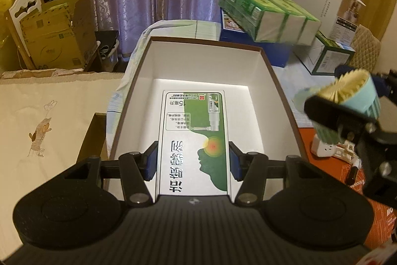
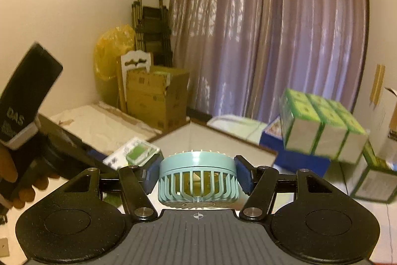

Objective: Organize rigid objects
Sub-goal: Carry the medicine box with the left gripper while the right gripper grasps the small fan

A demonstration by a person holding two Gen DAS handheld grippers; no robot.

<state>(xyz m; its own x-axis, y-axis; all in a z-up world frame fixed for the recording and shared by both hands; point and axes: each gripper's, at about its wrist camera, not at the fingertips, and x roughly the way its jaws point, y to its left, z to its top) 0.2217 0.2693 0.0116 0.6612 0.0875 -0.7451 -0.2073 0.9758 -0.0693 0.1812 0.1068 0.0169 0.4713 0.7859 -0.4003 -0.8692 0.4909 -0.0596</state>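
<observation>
The left hand-held gripper (image 1: 193,160), clamping a medicine carton (image 1: 194,140), is hovering over the open box (image 1: 280,91) (right hand-held gripper (image 2: 197,174) clamping a small fan (image 2: 197,178)); lowering and releasing likely follows.

Green-and-white carton (image 1: 194,143), teal fan (image 2: 198,180), lilac patterned curtain (image 2: 260,29)

Dim, warm indoor light, yellowish on the walls. Soft sheen on the curtain (image 2: 260,41) folds. Bright strip along the open box (image 1: 198,61) floor. Motion blur on the green cartons (image 2: 320,123). Strong fisheye bending, dark corners.
</observation>
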